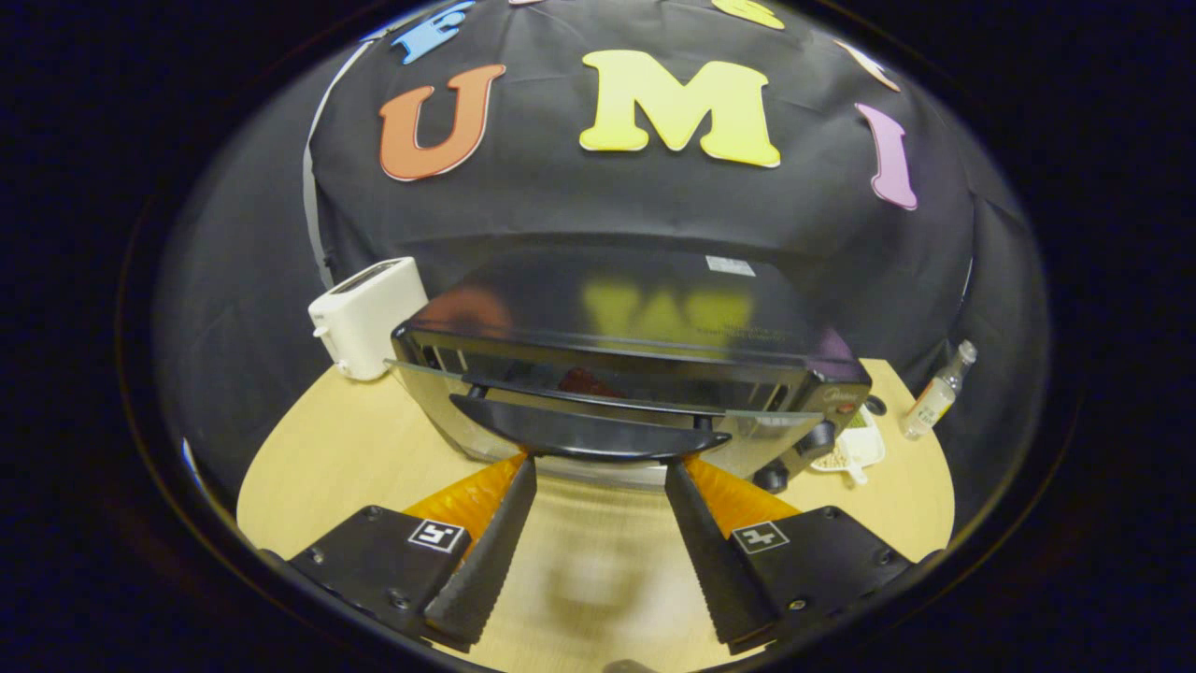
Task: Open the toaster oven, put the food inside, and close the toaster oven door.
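while the tool [600, 467] gapes beneath the handle [589, 435], the oven door [607, 421] tilts ajar.

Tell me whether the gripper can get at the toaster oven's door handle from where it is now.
Probably yes. The gripper is open, its fingertips right below the dark handle of the toaster oven, whose glass door is partly open. Nothing lies between fingers and handle; the white toaster stands off to the side.

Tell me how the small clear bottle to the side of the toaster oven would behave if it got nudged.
The bottle is slim and tall with a narrow base, so it would probably tip easily. Its round body suggests it would roll across the table once down. It looks small and likely light. The gripper stands open under the oven door handle, well away from it.
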